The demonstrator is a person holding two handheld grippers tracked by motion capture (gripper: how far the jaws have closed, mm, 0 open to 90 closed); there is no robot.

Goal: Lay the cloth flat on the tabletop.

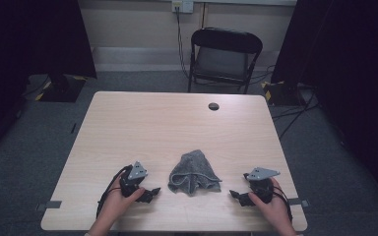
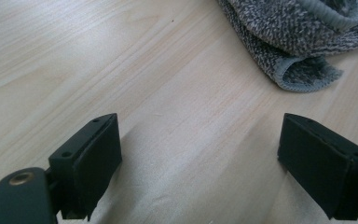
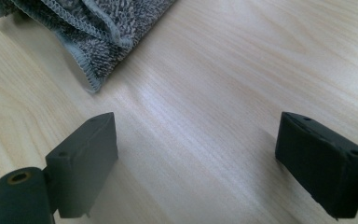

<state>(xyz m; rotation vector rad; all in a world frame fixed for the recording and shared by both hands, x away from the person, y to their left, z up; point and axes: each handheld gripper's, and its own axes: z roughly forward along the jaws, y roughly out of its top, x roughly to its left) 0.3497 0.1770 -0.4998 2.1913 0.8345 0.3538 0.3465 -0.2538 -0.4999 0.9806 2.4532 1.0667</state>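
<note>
Lying crumpled near the table's near edge, midway between the two grippers — one grey terry towel (image 1: 195,173), bunched into a rough cone with its point toward the far side, stitched hem visible, touching neither gripper.

Left gripper (image 1: 151,192): held in the person's left hand (image 1: 119,199), resting low at the table, just left of the towel; jaws spread wide with bare wood between them, nothing held. In the left gripper view the towel (image 2: 303,42) is cut off by the top and right edges.

Right gripper (image 1: 236,194): held in the right hand (image 1: 271,204), just right of the towel; jaws likewise wide apart and empty. In the right gripper view the towel (image 3: 84,28) runs off the top left corner.

Table (image 1: 177,123): pale wood grain, a round cable hole (image 1: 213,106) at the far side.

Black folding chair (image 1: 225,58) beyond the far edge; wall socket (image 1: 182,6) above it, partly cut off.

No legible writing or brand on any item; dark drapes at both sides too dim to make out.
</note>
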